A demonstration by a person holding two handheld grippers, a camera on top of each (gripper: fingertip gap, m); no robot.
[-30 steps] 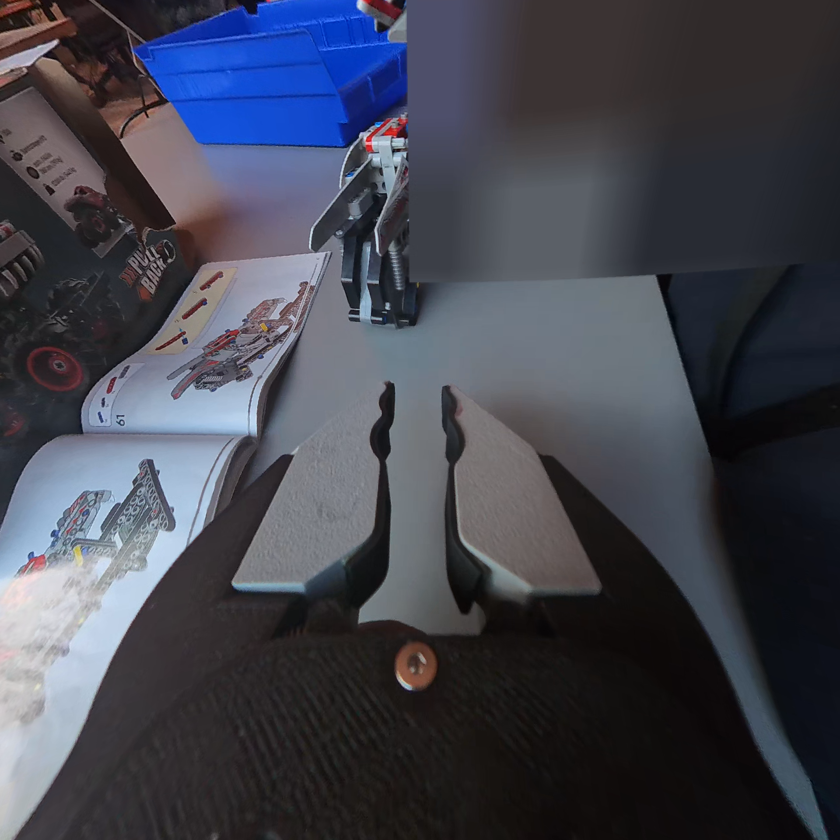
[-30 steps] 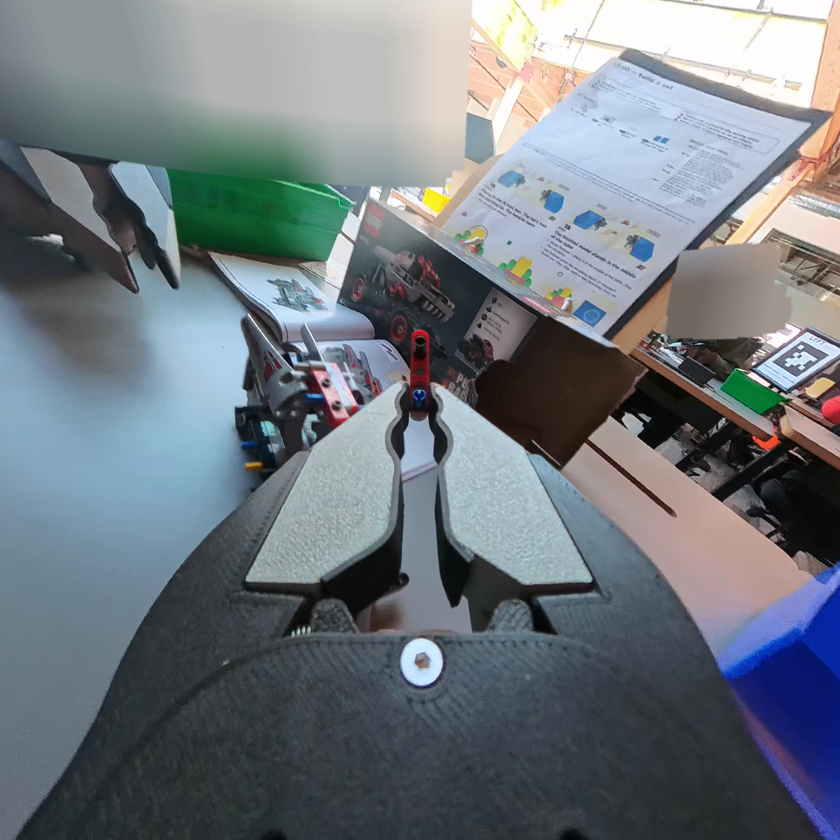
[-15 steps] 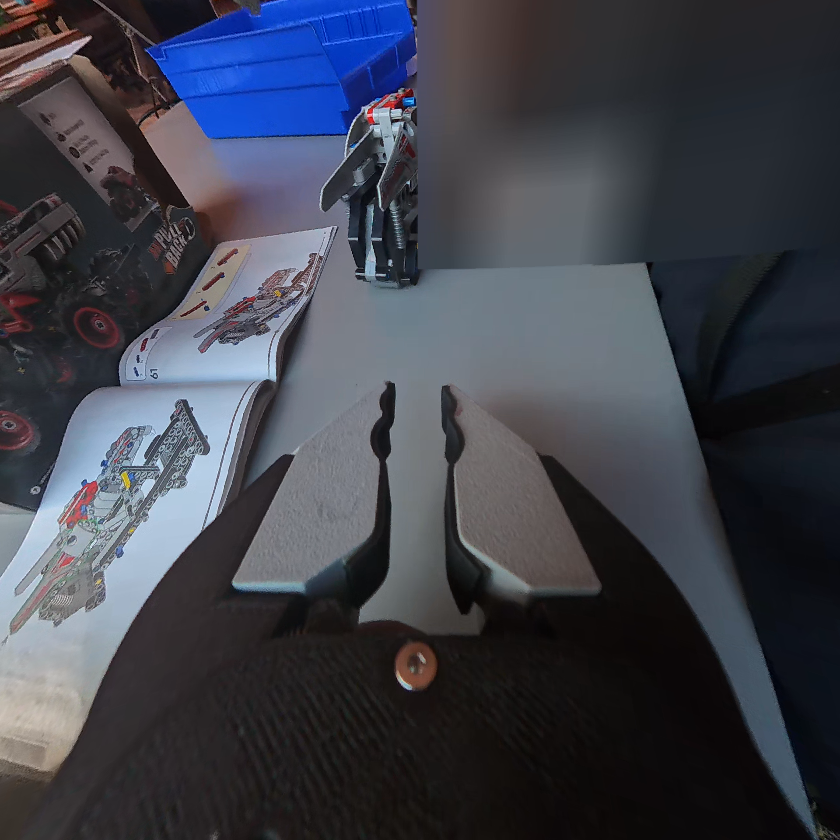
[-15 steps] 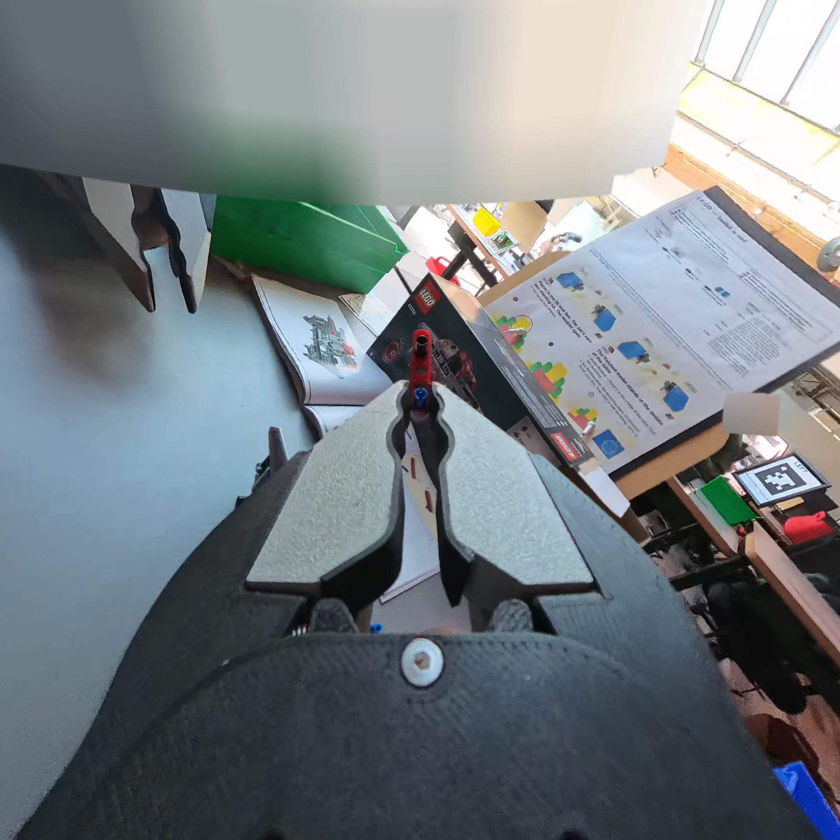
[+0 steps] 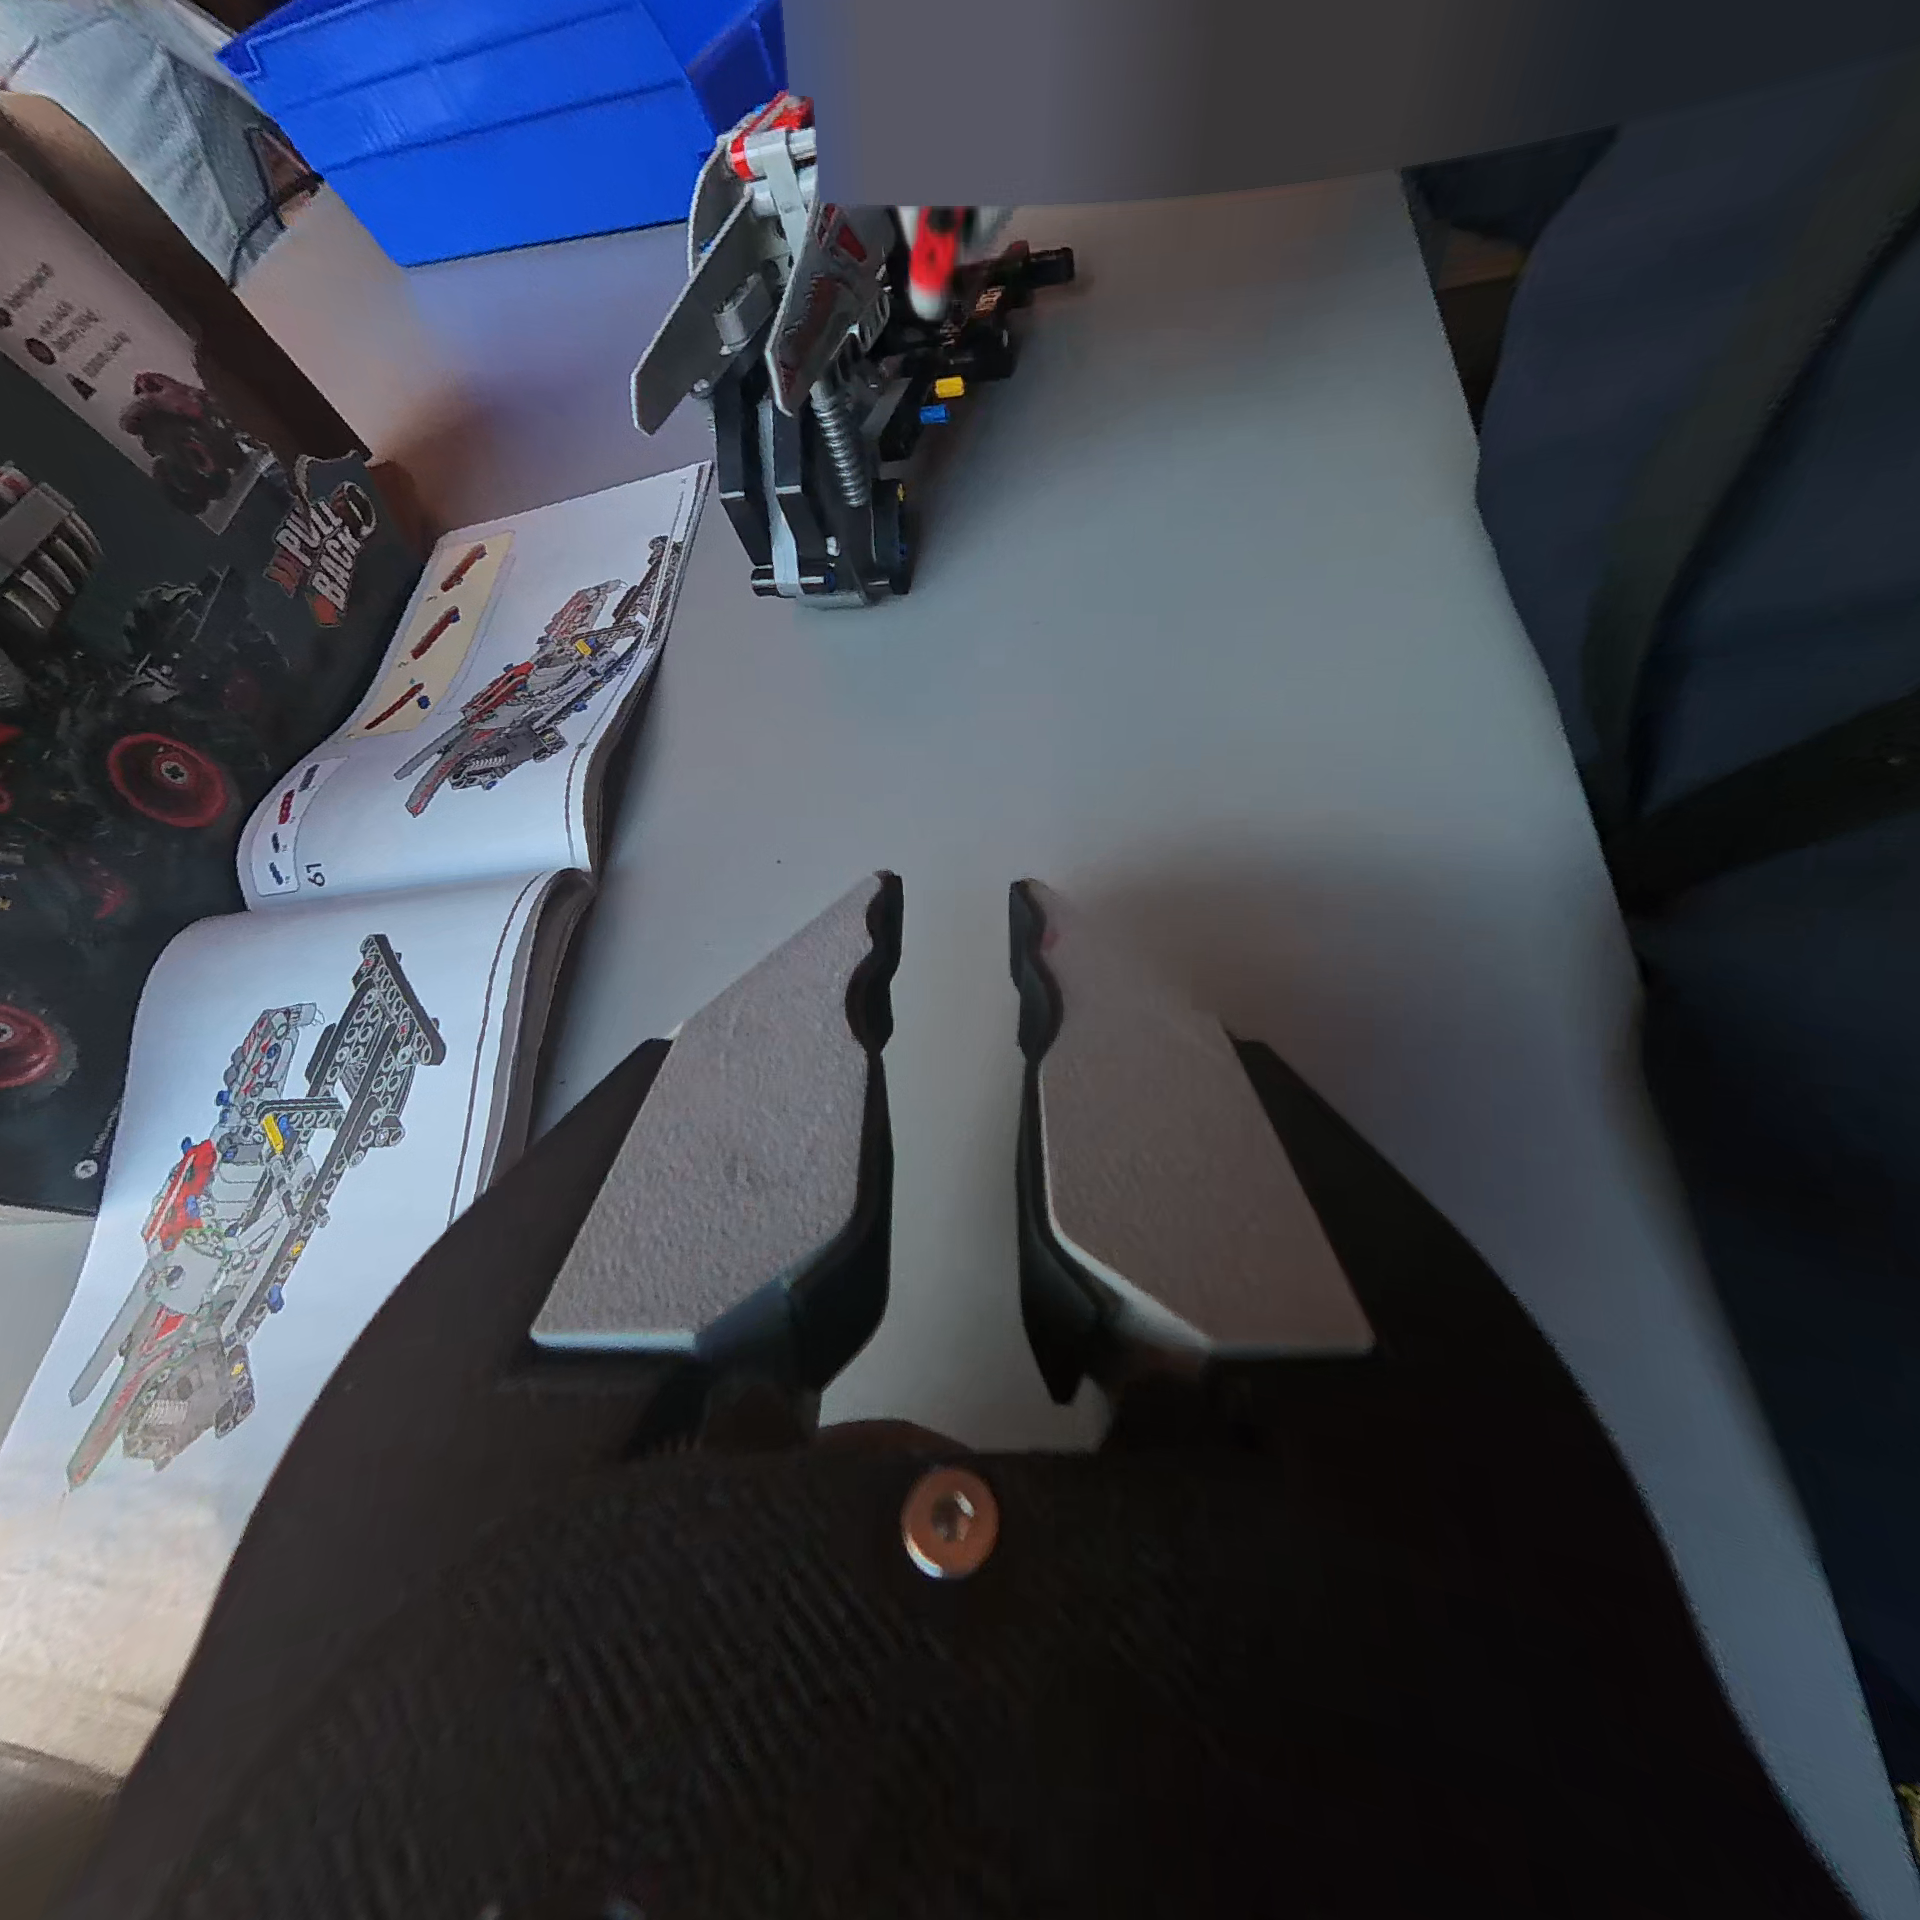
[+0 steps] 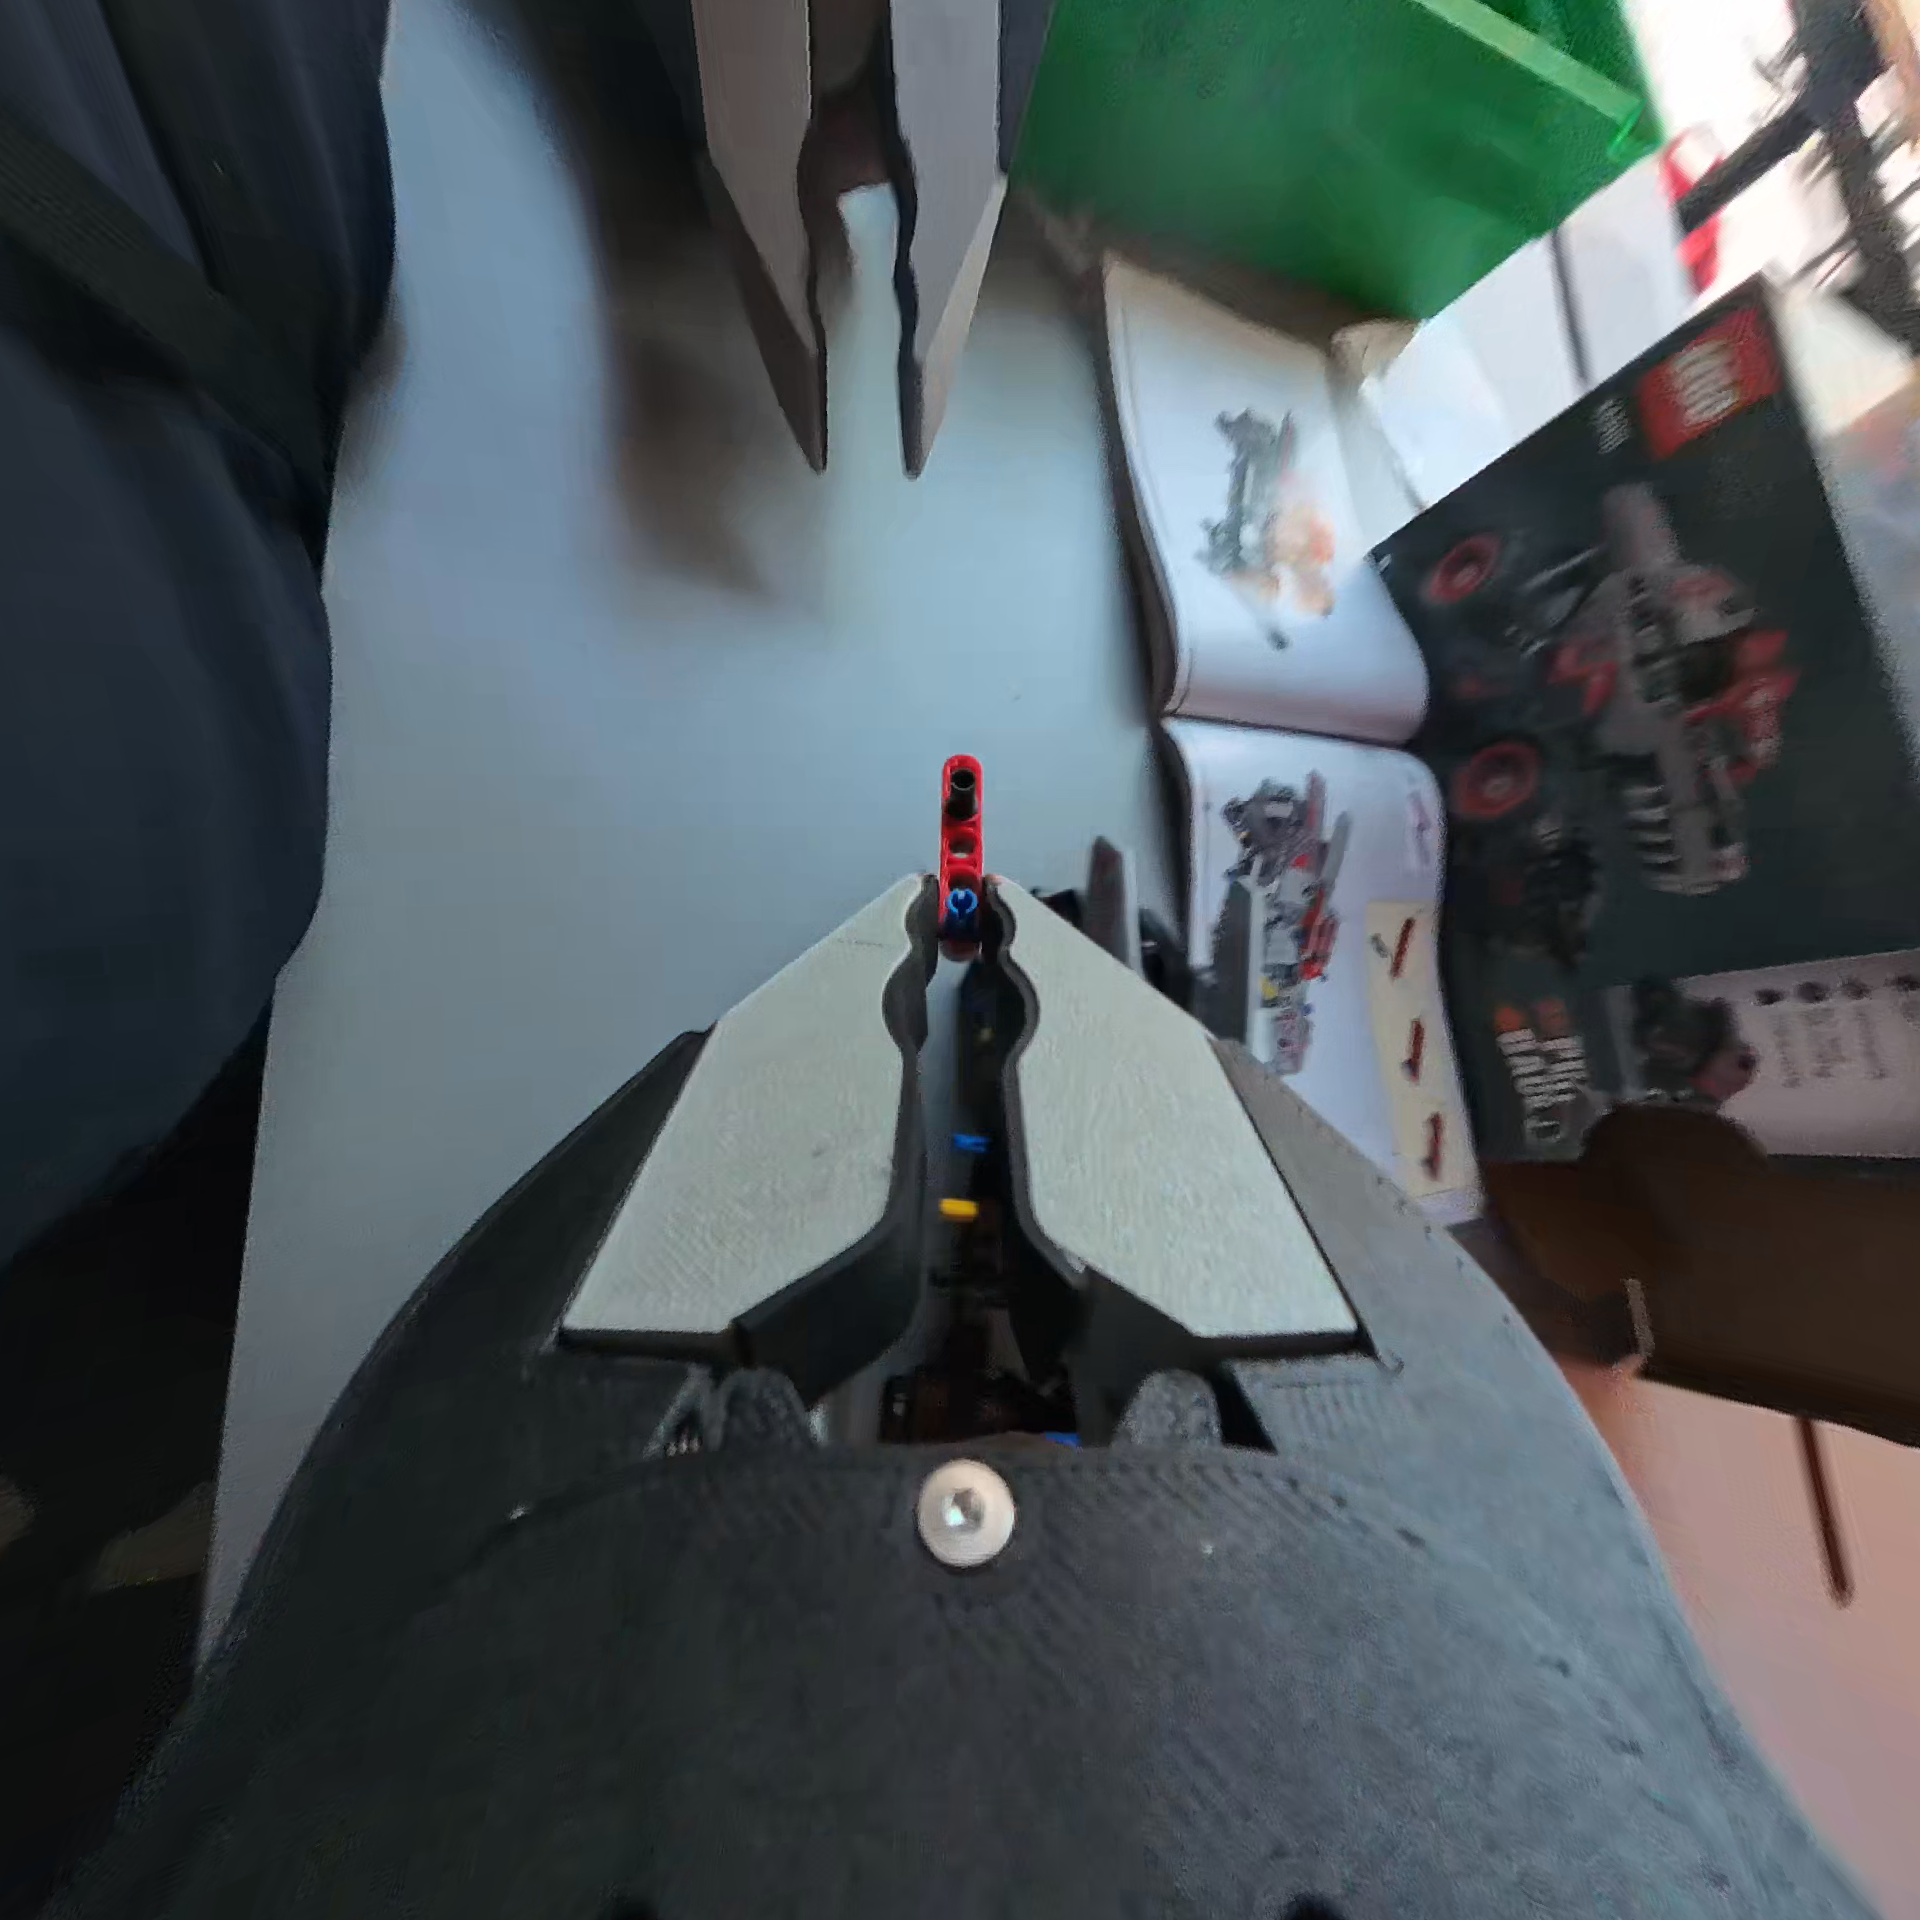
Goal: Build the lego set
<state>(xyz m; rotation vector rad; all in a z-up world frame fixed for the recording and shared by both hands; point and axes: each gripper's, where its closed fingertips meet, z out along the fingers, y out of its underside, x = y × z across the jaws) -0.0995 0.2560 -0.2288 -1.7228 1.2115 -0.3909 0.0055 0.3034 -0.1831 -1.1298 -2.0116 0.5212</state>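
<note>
The half-built lego truck (image 5: 821,395), grey, black and red, stands on the grey table (image 5: 1143,675) ahead of my left gripper (image 5: 956,899), which is open, empty and low over the table. My right gripper (image 6: 958,894) is shut on a small red beam (image 6: 960,831) with a blue pin and a black pin in it. It hovers right over the model, whose black frame shows between and beside its fingers (image 6: 1117,904). The red beam also shows blurred over the model in the left wrist view (image 5: 935,260). The left gripper shows at the top of the right wrist view (image 6: 862,312).
An open instruction booklet (image 5: 343,935) lies left of the model, also in the right wrist view (image 6: 1278,831). The set's dark box (image 5: 125,623) stands behind it. Blue bins (image 5: 499,114) sit at the table's far end, a green bin (image 6: 1299,135) at the other. A person's dark clothing (image 5: 1745,727) borders the table. The grippers' ends are close to 12 cm from one another.
My right gripper has swung down and turned over the model with the red beam still in it. My left gripper has drawn slightly nearer the model, still open.
</note>
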